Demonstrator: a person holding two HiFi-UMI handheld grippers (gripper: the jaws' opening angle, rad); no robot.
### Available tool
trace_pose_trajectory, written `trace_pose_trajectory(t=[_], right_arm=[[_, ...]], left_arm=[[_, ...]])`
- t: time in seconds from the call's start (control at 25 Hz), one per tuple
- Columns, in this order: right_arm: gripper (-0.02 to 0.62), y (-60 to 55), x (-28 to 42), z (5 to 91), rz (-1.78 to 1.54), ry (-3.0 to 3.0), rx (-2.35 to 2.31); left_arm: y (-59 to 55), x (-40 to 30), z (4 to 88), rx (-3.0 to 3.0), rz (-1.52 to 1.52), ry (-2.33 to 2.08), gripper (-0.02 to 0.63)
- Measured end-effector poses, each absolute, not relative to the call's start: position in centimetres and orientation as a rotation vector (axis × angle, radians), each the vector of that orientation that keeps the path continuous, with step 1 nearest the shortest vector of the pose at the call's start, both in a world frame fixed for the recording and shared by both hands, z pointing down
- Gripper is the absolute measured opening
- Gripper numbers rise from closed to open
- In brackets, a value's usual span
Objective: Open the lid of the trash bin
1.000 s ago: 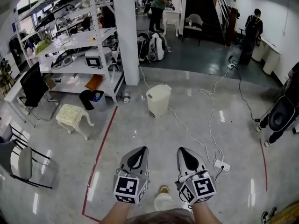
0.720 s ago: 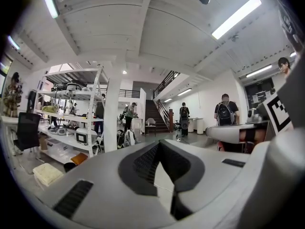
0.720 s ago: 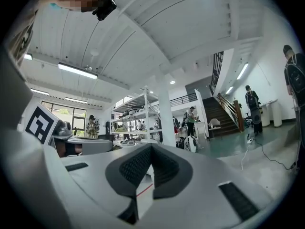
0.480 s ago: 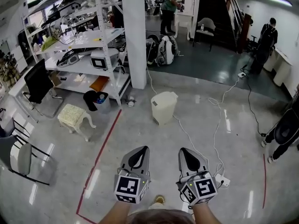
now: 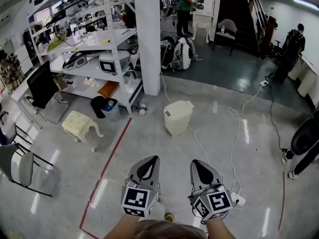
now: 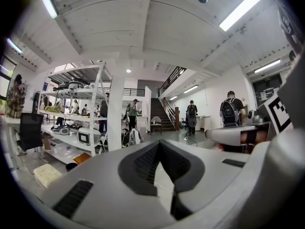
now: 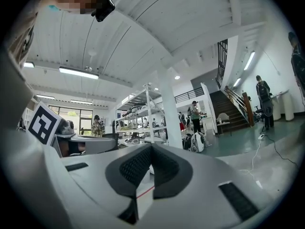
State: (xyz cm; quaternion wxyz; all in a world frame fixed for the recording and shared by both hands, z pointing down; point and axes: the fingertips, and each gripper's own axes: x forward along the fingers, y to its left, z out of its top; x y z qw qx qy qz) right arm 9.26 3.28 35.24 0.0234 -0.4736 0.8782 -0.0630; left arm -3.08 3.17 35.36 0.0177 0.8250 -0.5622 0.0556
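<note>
Trash bin (image 5: 177, 117): cream-white, lid down, standing on the glossy floor (image 5: 149, 138) near the foot of the white column (image 5: 149, 39), well ahead of both grippers. Nothing touches it.

Left gripper (image 5: 148, 162): jaws together at the tips, only a sliver of floor showing between the pads, nothing held.

Right gripper (image 5: 197, 163): likewise closed and empty.

The two are held side by side low in the head view, pointing forward toward the bin.

Red tape line (image 5: 113, 153) runs along the floor left of the grippers. White cable (image 5: 232, 153) trails right of the bin, with a power strip (image 5: 238, 199) just beside the right gripper. Shelving rack (image 5: 94, 59) and padded stool (image 5: 78, 123) stand further left.
</note>
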Motion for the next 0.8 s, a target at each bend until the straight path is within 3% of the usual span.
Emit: trace_pose_trajectory(t=[0.8], right_arm=[[0.018, -13.8, 4.6, 36.0, -0.193, 2.707, -1.508]], left_arm=[[-15.3, -7.3, 36.6, 2.601, 0.183, -1.684, -0.003]])
